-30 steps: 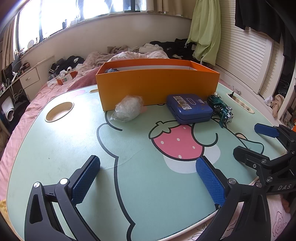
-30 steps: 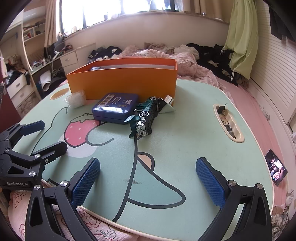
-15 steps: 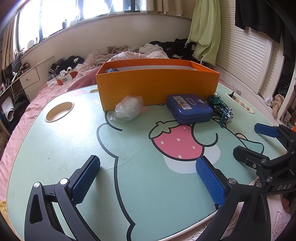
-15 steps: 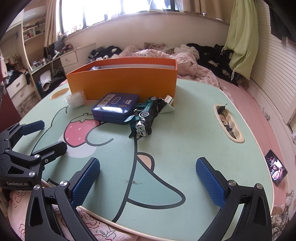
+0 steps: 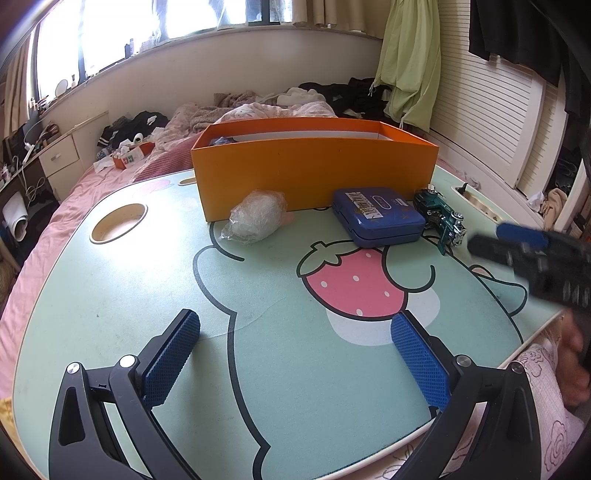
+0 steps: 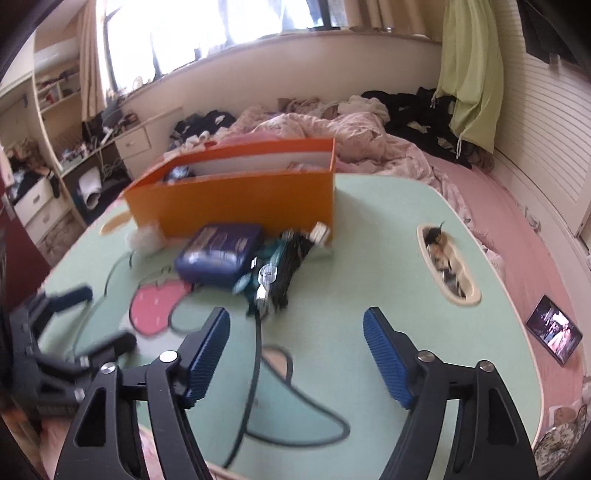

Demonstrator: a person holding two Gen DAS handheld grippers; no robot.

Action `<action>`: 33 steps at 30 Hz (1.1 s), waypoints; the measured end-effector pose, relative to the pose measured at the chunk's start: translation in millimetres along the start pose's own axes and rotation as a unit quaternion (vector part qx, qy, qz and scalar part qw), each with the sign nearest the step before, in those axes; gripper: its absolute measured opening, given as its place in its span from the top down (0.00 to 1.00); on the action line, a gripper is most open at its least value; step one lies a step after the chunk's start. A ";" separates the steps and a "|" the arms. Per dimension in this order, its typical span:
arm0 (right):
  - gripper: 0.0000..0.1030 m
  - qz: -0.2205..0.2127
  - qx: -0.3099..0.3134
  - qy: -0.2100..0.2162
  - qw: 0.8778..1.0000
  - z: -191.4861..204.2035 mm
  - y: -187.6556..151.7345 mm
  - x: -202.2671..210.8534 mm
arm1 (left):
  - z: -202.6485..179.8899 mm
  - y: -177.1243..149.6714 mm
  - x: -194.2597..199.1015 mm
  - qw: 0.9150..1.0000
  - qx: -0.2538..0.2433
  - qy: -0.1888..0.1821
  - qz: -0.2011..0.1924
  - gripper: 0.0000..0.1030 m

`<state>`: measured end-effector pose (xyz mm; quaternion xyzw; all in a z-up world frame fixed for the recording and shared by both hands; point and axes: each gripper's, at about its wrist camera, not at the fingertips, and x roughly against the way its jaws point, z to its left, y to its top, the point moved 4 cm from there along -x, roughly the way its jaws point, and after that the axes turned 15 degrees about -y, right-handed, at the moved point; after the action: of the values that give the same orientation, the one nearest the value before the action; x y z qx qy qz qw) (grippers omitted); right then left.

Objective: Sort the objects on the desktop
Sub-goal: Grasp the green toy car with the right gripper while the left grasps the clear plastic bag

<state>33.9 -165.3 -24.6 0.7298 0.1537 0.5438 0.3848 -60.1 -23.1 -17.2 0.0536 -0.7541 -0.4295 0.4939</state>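
Right tool [image 6: 295, 356] closing on nothing, toy car [image 6: 275, 273] just ahead; left tool [image 5: 295, 356] released, empty.

Bright window [image 5: 147, 33], cluttered bed [image 5: 266, 107], slatted doors [image 5: 491, 122]

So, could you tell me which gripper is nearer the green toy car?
The right gripper: its closing, empty jaws point at the green toy car just ahead. The left gripper hangs back over the table's near edge, well left of it.

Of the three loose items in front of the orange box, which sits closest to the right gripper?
The green toy car. It lies just ahead of the right gripper, whose jaws are closing on nothing; the blue tin and plastic-wrapped bundle sit farther left.
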 end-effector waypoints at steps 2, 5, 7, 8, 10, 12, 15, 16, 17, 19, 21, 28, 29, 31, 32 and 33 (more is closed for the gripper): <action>0.34 0.009 -0.036 0.017 0.999 -3.6 18.0 -4.8 | 0.1 -0.1 0.3 1.000 0.000 0.000 0.000 0.00; 0.35 0.022 -0.060 0.018 0.998 -3.3 40.0 -15.2 | 0.1 -0.3 0.3 1.000 -0.001 -0.001 0.000 0.00; 0.36 0.029 -0.051 0.008 0.998 3.5 47.7 -22.6 | 0.2 -0.4 0.3 1.000 -0.001 -0.001 0.000 0.00; 0.38 0.034 -0.043 0.005 0.998 7.3 48.7 -27.0 | 0.2 -0.5 0.3 1.000 -0.001 -0.001 0.000 0.00; 0.51 0.053 -0.028 -0.008 0.998 12.3 45.5 -37.1 | 0.2 -0.7 0.3 1.000 -0.001 -0.001 0.000 0.00; 0.65 0.084 -0.029 0.003 0.996 14.5 37.3 -47.3 | 0.2 -0.8 0.1 1.000 -0.002 -0.002 0.000 0.00; 0.75 0.089 -0.024 0.004 0.996 12.7 29.7 -50.3 | 0.0 -0.3 -0.4 1.000 -0.002 -0.002 0.001 0.00; 0.76 0.086 -0.022 0.011 0.996 12.0 27.9 -48.0 | -0.2 0.2 0.0 1.000 -0.002 -0.002 0.001 0.00; 0.76 0.084 -0.021 0.017 0.996 11.2 26.1 -46.1 | -0.1 0.2 0.1 1.000 -0.002 -0.003 0.001 0.00; 0.76 0.080 -0.019 0.028 0.996 10.0 21.8 -42.1 | 0.5 0.7 0.6 1.000 0.000 -0.002 -0.001 0.00; 0.76 0.069 -0.018 0.045 0.996 9.7 15.5 -35.3 | 2.1 2.7 2.4 1.000 0.007 -0.013 -0.004 0.00; 0.76 0.007 -0.011 0.075 0.997 6.4 6.4 1.4 | 22.4 39.4 10.5 0.998 0.049 -0.018 -0.019 0.01; 0.76 0.004 -0.013 0.078 0.997 4.8 6.0 4.4 | 23.3 47.4 10.4 0.999 0.045 -0.012 -0.022 0.02; 0.76 0.002 -0.015 0.081 0.997 3.7 6.4 7.3 | 27.5 64.4 4.8 0.999 0.035 0.013 -0.012 0.04; 0.76 0.002 -0.016 0.080 0.997 3.2 6.3 7.8 | 29.7 69.9 -1.4 0.999 0.033 0.021 0.005 0.08; 0.76 0.001 -0.016 0.080 0.997 3.2 5.9 8.0 | 32.2 76.8 -10.0 0.999 0.034 0.015 0.024 0.11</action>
<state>38.5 -165.4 -15.2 0.6781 0.1740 0.6031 0.3823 -54.2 49.1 25.1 0.0587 -0.7622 -0.3908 0.5128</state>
